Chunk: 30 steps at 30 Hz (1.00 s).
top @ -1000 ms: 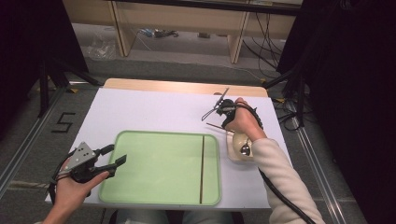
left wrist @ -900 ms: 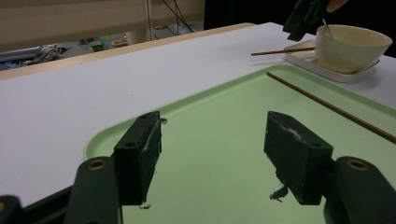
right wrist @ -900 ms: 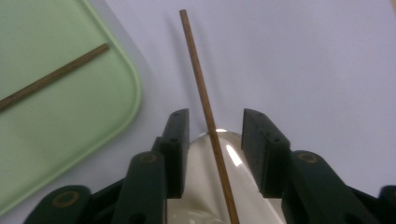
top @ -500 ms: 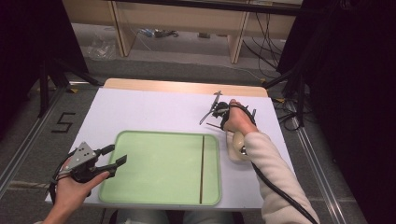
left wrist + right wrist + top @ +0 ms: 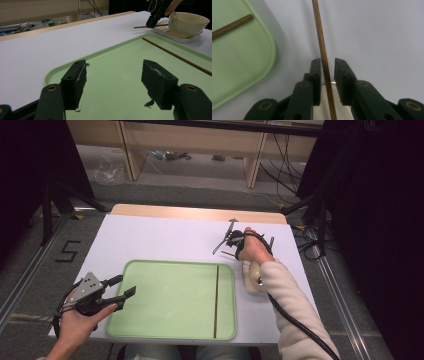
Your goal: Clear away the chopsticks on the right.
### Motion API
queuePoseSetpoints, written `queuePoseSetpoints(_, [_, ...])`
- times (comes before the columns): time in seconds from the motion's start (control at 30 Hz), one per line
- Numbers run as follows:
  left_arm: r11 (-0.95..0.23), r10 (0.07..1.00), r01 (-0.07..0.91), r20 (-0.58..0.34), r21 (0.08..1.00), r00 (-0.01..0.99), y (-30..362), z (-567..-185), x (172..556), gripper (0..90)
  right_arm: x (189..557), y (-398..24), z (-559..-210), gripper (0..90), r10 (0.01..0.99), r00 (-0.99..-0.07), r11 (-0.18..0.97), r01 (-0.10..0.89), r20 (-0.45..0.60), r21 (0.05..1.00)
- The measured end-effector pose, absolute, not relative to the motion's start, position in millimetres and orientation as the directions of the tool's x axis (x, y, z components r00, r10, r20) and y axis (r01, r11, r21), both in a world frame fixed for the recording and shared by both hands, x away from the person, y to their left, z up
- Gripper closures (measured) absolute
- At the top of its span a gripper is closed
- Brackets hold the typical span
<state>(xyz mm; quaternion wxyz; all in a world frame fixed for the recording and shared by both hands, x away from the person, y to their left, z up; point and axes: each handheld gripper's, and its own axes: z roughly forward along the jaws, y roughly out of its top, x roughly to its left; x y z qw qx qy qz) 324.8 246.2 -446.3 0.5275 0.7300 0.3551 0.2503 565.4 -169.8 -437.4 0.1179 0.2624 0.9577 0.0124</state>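
Observation:
A green tray [image 5: 165, 320] lies at the table's front, with one brown chopstick [image 5: 216, 300] lying on its right part. My left gripper [image 5: 127, 286] hovers open over the tray's left edge, its jaws [image 5: 115, 67] wide apart with nothing between them. A second chopstick [image 5: 323, 50] lies on the white table just beyond the tray's far right corner. My right gripper [image 5: 327, 61] points down at it and has just been closing. The stick runs between the jaws against the left pad, with a gap still showing at the right pad. The left gripper view shows this gripper [image 5: 157, 12] over the stick [image 5: 147, 26].
A cream bowl [image 5: 187, 23] stands on a small white plate [image 5: 165, 32] right of the tray, partly hidden under my right forearm in the high view [image 5: 252, 280]. The white table top [image 5: 160, 240] stretches behind the tray. The floor and wooden shelving lie beyond.
My right hand has sunk toward the table and its jaws have narrowed around the chopstick. The left gripper has stayed where it was.

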Motion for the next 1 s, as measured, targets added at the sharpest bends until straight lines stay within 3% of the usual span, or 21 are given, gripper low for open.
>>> queuePoseSetpoints(0.43, [-0.192, 0.784, 0.259, -0.011, 0.947, 0.620, 245.9, -446.5, 324.5, 36.8, 559.5, -165.9, -438.3, 86.4, 0.435, -0.851, 0.897, 0.438, -0.294, 0.060])
queuePoseSetpoints(0.77, [-0.191, 0.785, 0.256, -0.009, 0.948, 0.620, 245.7, -446.1, 324.4, 36.8, 560.6, -168.2, -420.0, 87.3, 0.406, -0.841, 0.914, 0.386, -0.357, 0.129])
queuePoseSetpoints(1.0, [-0.192, 0.782, 0.250, -0.006, 0.949, 0.623, 245.9, -446.1, 325.1, 36.8, 557.9, -166.9, -389.0, 87.3, 0.554, -0.737, 0.832, 0.471, -0.386, 0.294])
